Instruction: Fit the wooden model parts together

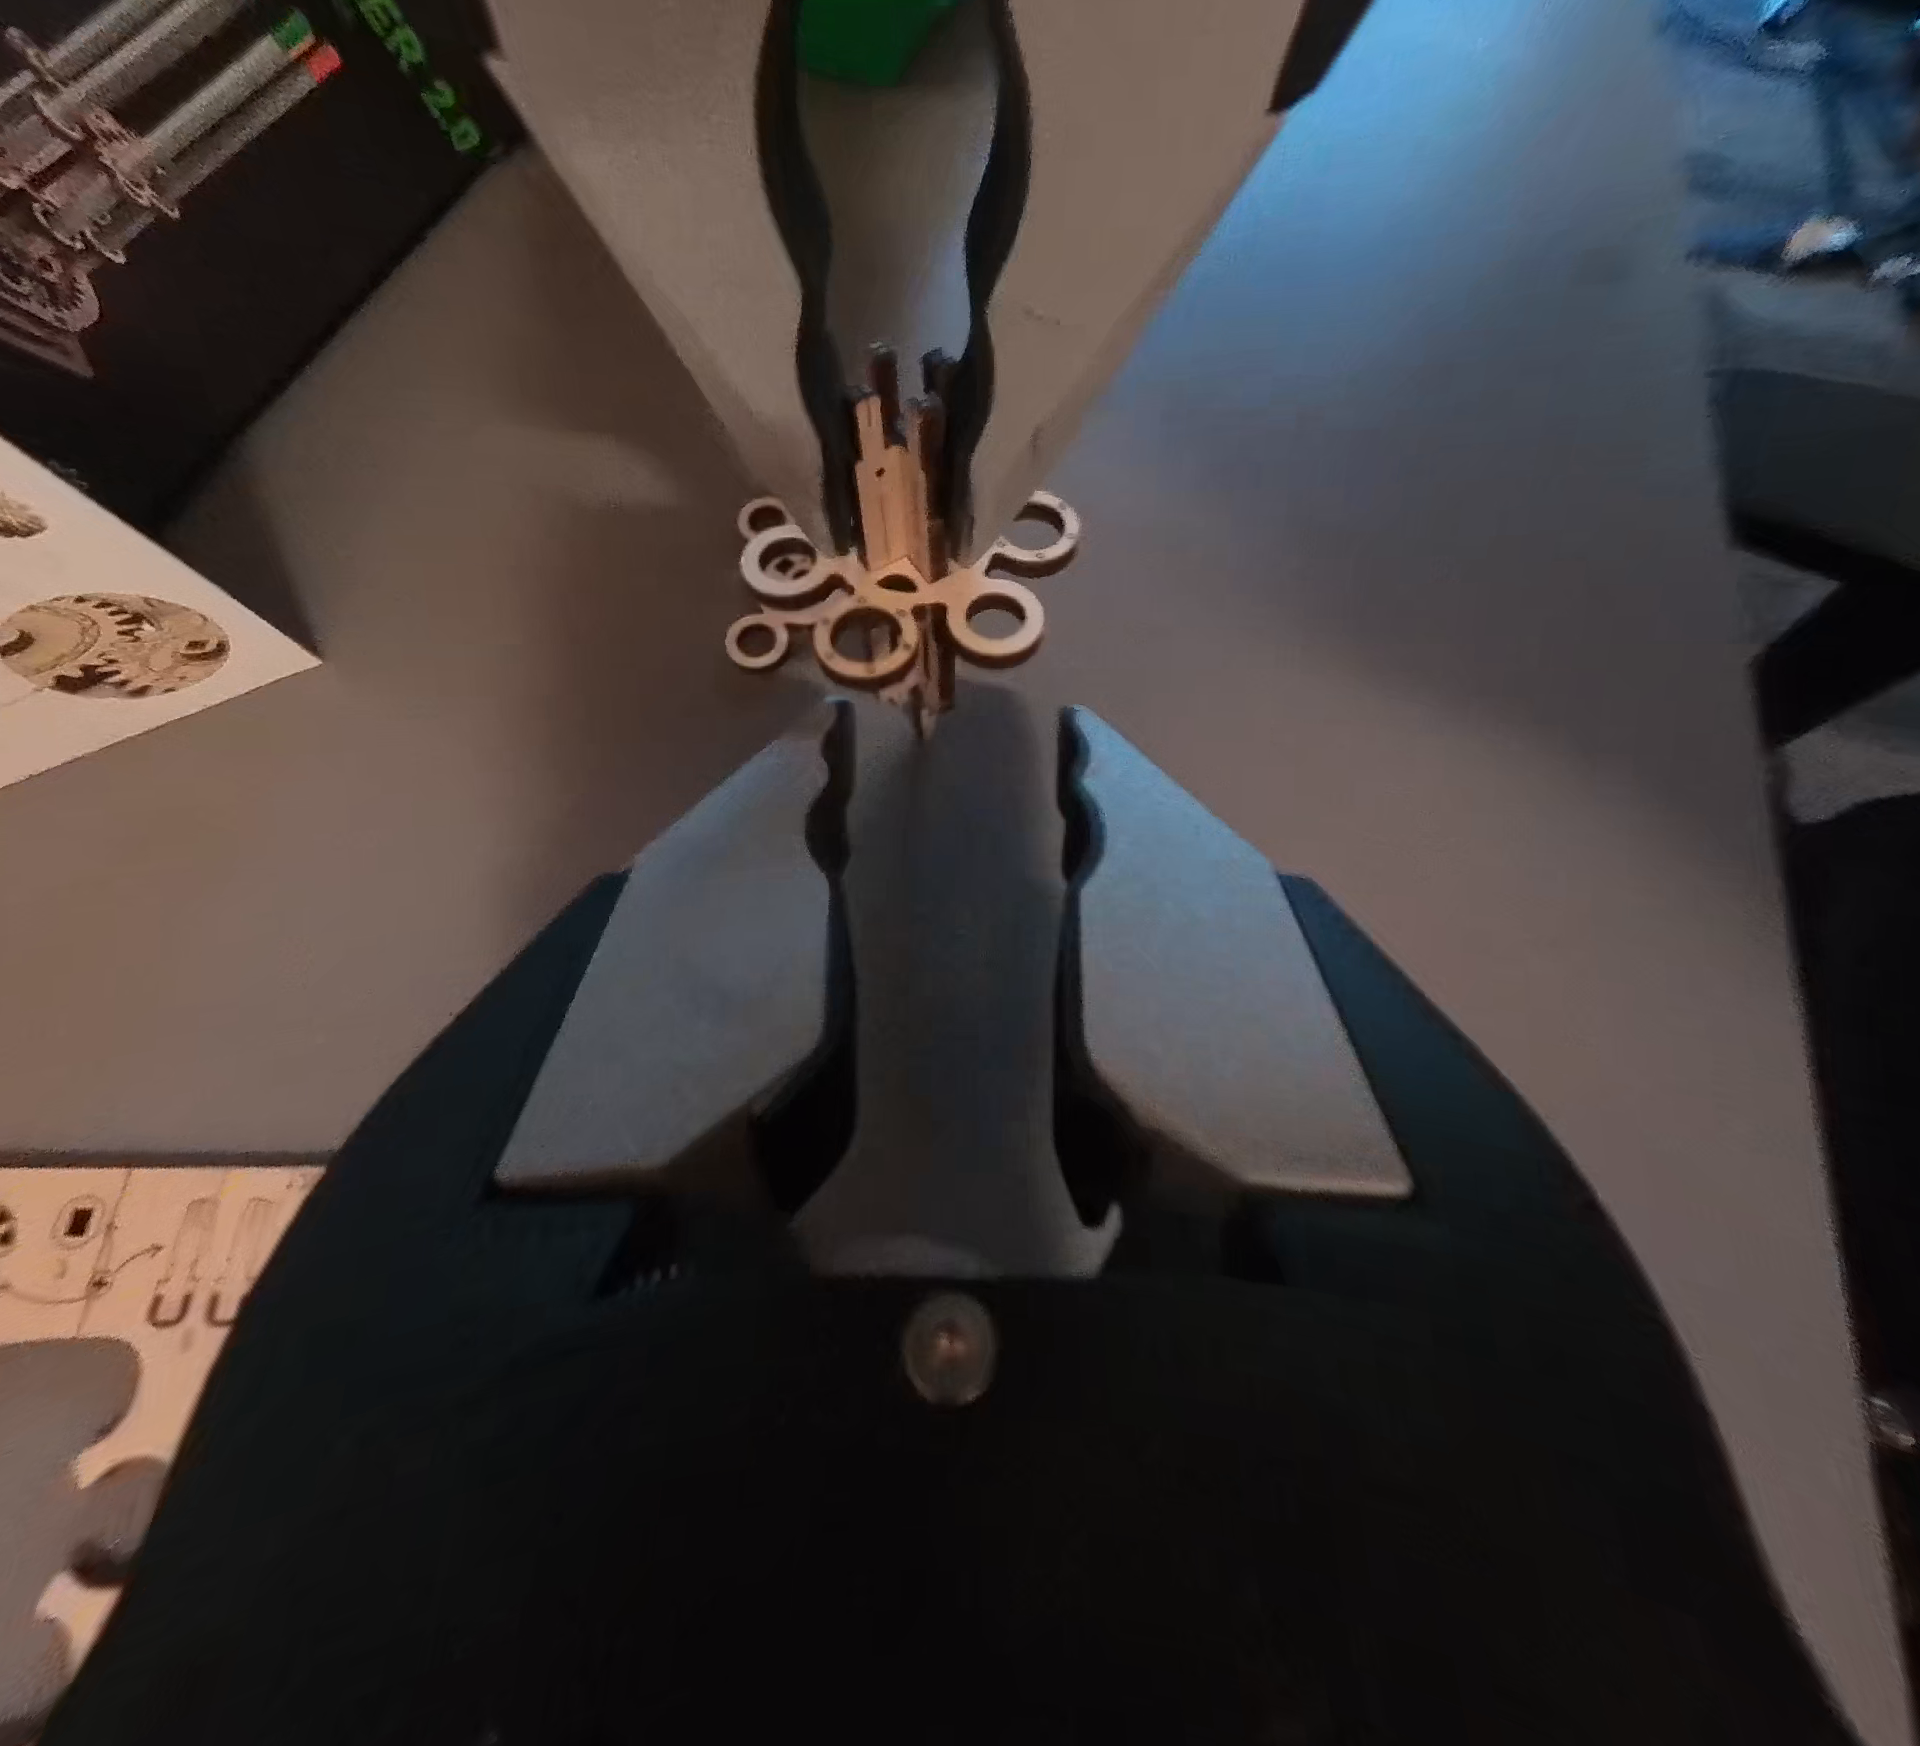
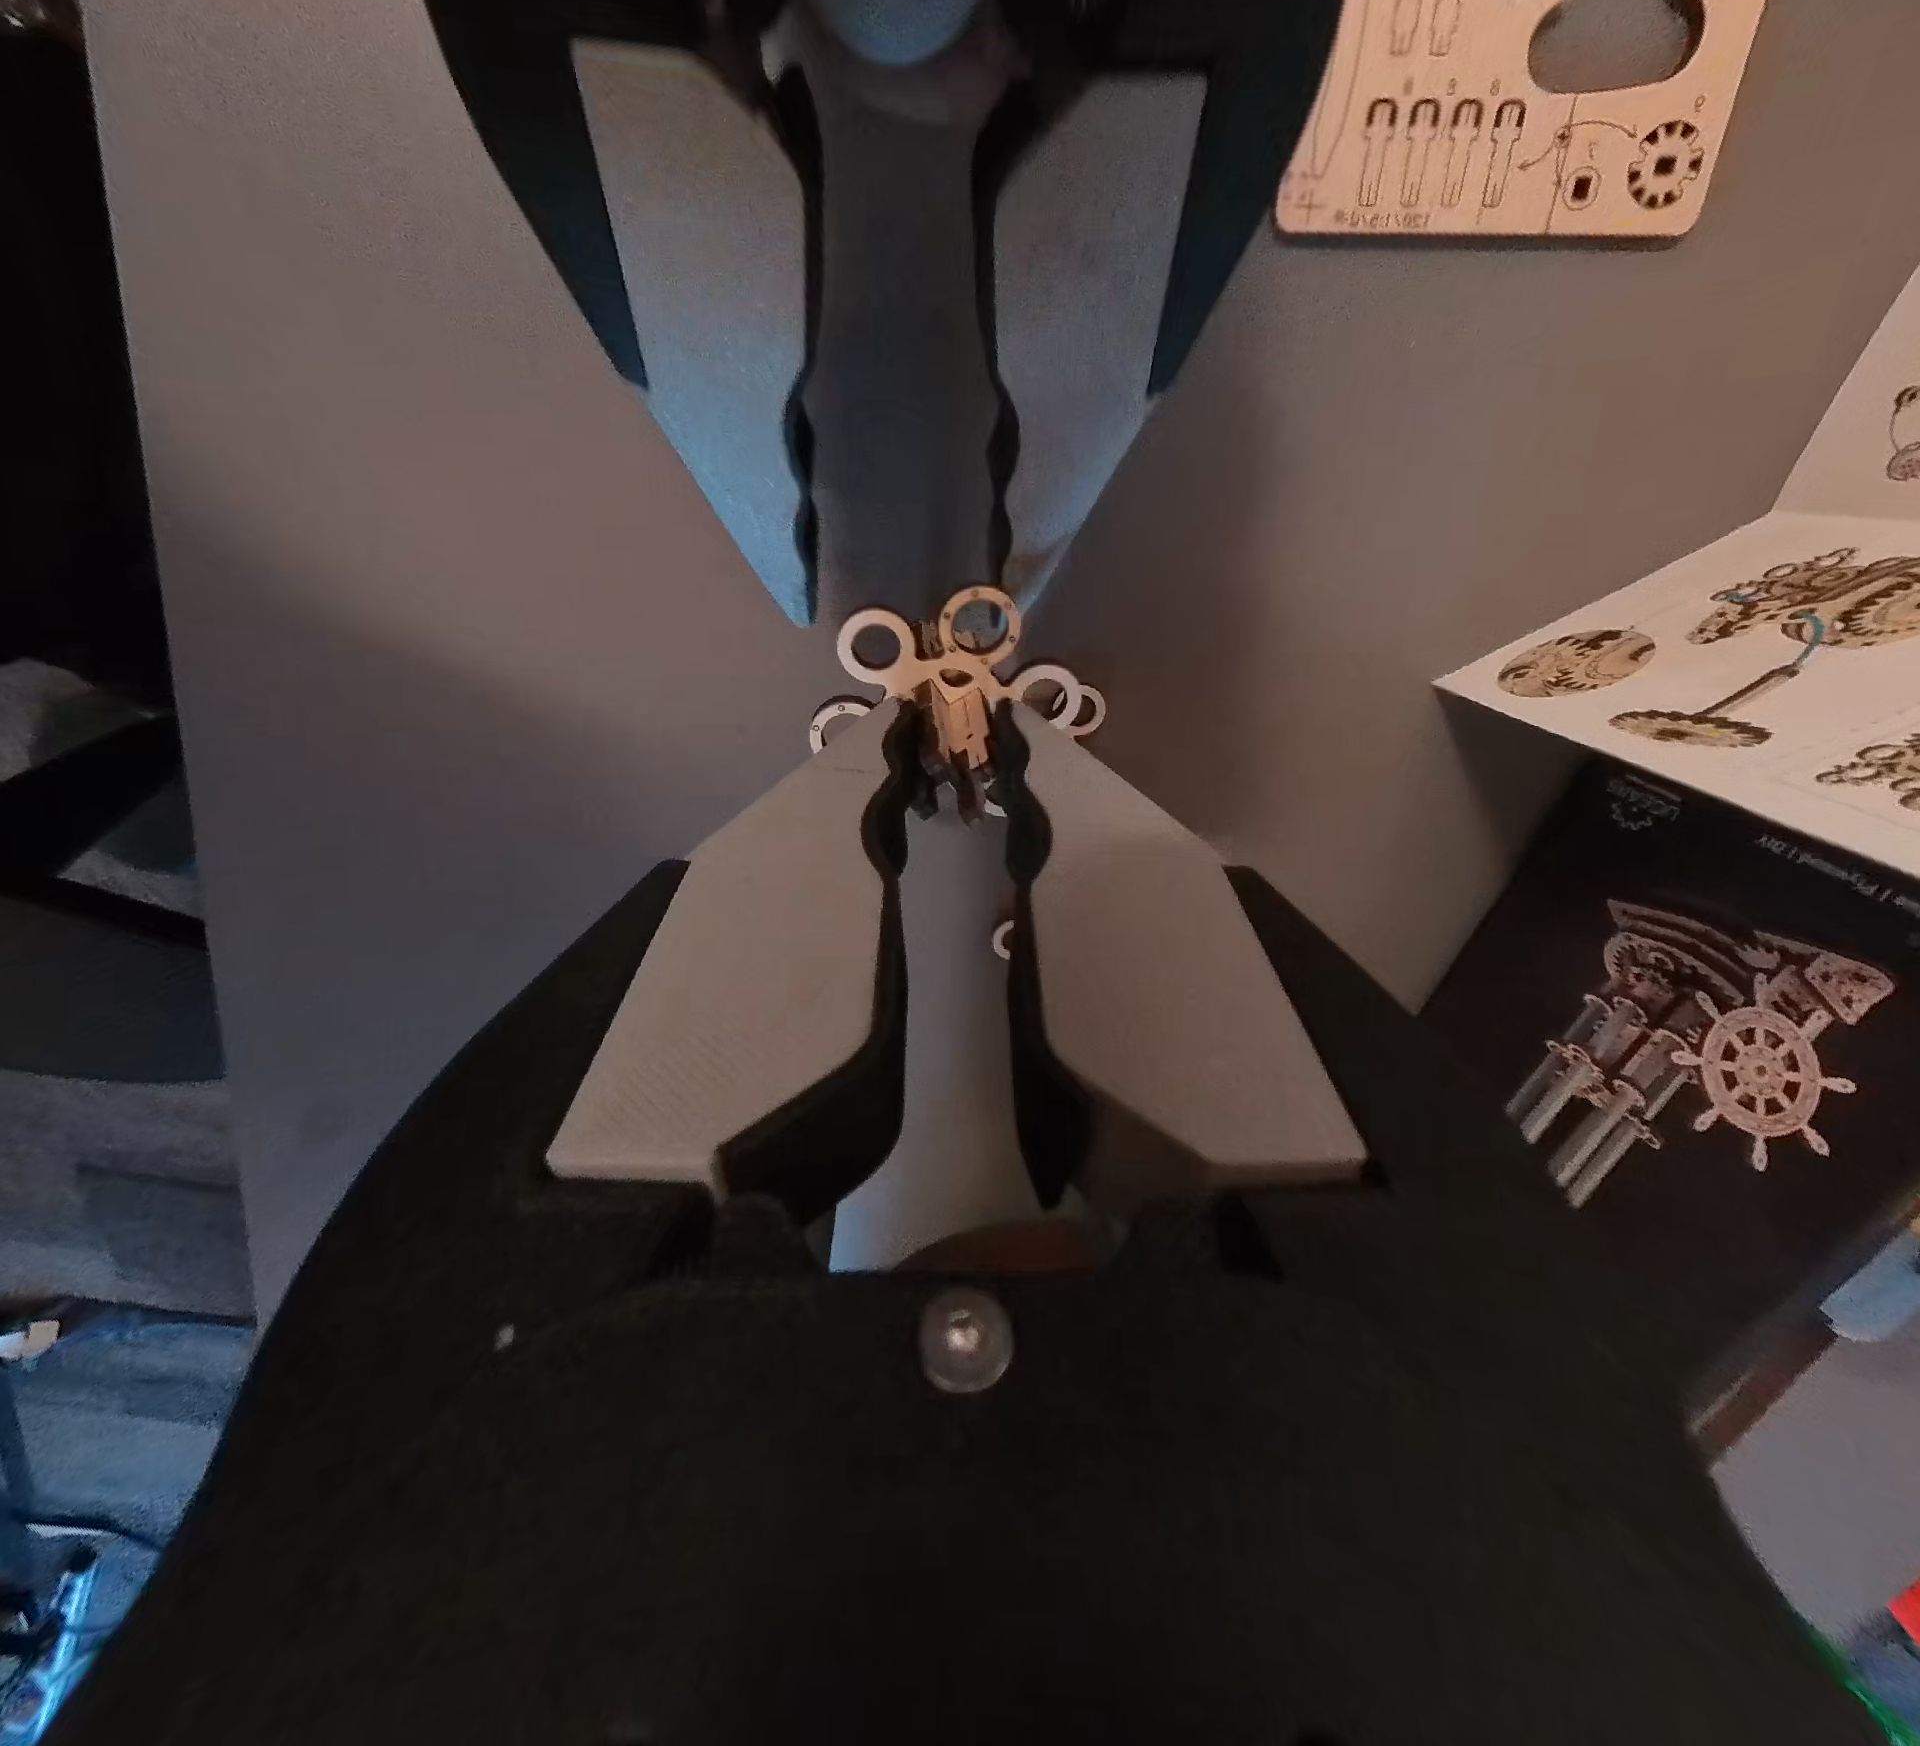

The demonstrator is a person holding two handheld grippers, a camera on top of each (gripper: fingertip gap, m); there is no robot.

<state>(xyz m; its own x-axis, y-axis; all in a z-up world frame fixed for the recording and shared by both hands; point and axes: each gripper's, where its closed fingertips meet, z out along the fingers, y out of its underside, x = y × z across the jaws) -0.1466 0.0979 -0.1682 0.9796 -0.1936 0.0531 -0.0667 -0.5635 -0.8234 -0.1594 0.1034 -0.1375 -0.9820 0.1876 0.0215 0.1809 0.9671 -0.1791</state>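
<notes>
Working above a grey table (image 1: 468, 865), tip to tip and clear of its surface. Leaving to one side a black box (image 2: 1662, 1073) bearing a printed picture of a finished model and lines of lettering, green on one face and white on another, not reproduced here. Leaving beside it a white instruction sheet (image 2: 1714, 636) of drawings and, well apart, a plywood part sheet (image 2: 1507, 34) with printed marks and one large cut-out already emptied.

Holding the left gripper (image 1: 951, 761) spread and empty, just short of the assembly's pointed end. Pinching the wooden shaft (image 1: 894, 470) between the pressed-in pads of the right gripper (image 2: 951, 740), behind the ring plate (image 1: 883, 605) threaded onto it, both held in mid-air between the two tools.

Judging the plate as very light, stiff and thin, probably brittle across its narrow bridges between rings. Judging the shaft, a bundle of slim slats, as the sturdier hold. Favouring a grip on the shaft's flat sides or the plate's solid centre, not on an outer ring, with gentle, straight pressure along the shaft.
</notes>
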